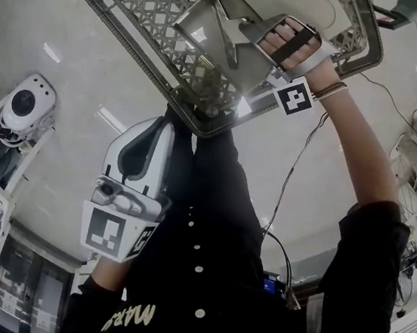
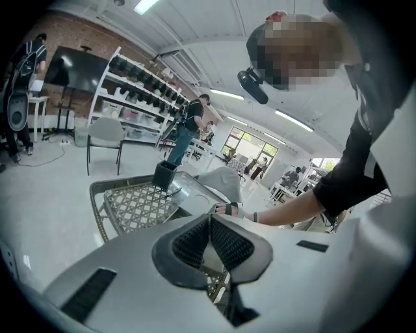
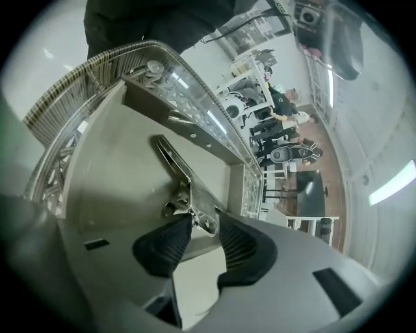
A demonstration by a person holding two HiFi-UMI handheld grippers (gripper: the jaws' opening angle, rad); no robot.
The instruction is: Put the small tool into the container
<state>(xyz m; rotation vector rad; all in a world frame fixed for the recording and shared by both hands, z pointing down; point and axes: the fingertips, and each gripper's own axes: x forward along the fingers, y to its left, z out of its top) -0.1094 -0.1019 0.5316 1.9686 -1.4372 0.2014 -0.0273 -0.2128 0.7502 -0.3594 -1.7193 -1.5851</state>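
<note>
The small tool (image 1: 227, 39) is a shiny metal pair of tongs lying on the floor of the grey container (image 1: 201, 10) on the table. In the right gripper view the tool (image 3: 179, 175) runs away from my right gripper (image 3: 205, 227), its near end between the two pads. The jaws are open and neither pad presses on it. In the head view a hand holds my right gripper (image 1: 251, 29) over the container's right side. My left gripper (image 1: 170, 123) hangs off the table's near corner. Its pads (image 2: 221, 237) meet at the tips and hold nothing.
The container sits on a glass-topped wicker table (image 1: 139, 0). A small black box (image 2: 164, 175) stands on the table's far side. Beyond are a chair (image 2: 104, 136), shelving (image 2: 140, 91) and a standing person (image 2: 188, 127). A white machine (image 1: 22, 107) stands on the floor at left.
</note>
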